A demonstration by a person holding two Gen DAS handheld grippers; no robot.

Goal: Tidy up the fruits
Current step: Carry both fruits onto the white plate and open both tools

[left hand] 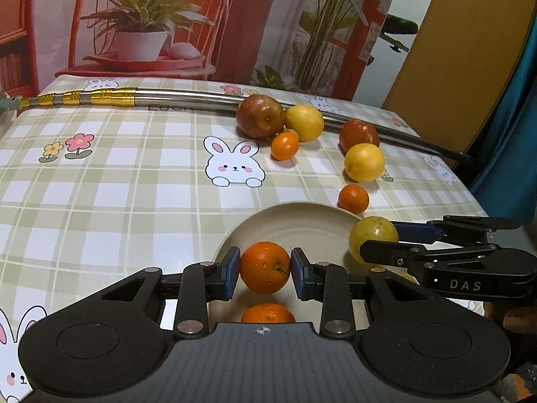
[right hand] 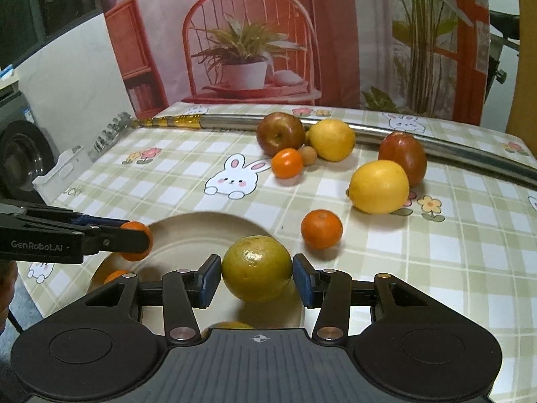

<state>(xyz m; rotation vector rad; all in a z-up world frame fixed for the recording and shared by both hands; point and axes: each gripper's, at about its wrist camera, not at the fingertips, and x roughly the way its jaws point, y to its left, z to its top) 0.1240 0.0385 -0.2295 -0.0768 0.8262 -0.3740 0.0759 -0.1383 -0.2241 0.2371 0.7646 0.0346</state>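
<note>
Left gripper (left hand: 265, 268) clamps orange (left hand: 265, 267); right gripper (right hand: 256, 280) clamps lemon (right hand: 256, 268) (over plate (right hand: 188, 231)).

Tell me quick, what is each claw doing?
Left claw: closed on an orange.
Right claw: closed on a yellow-green fruit.

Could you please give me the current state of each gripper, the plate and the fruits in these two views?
left gripper: shut on an orange, above the plate.
right gripper: shut on a yellow-green citrus, above the plate.
plate: holds another orange.
two apples: loose on the tablecloth.
two lemons: loose on the tablecloth.
two small oranges: loose on the tablecloth.
</note>
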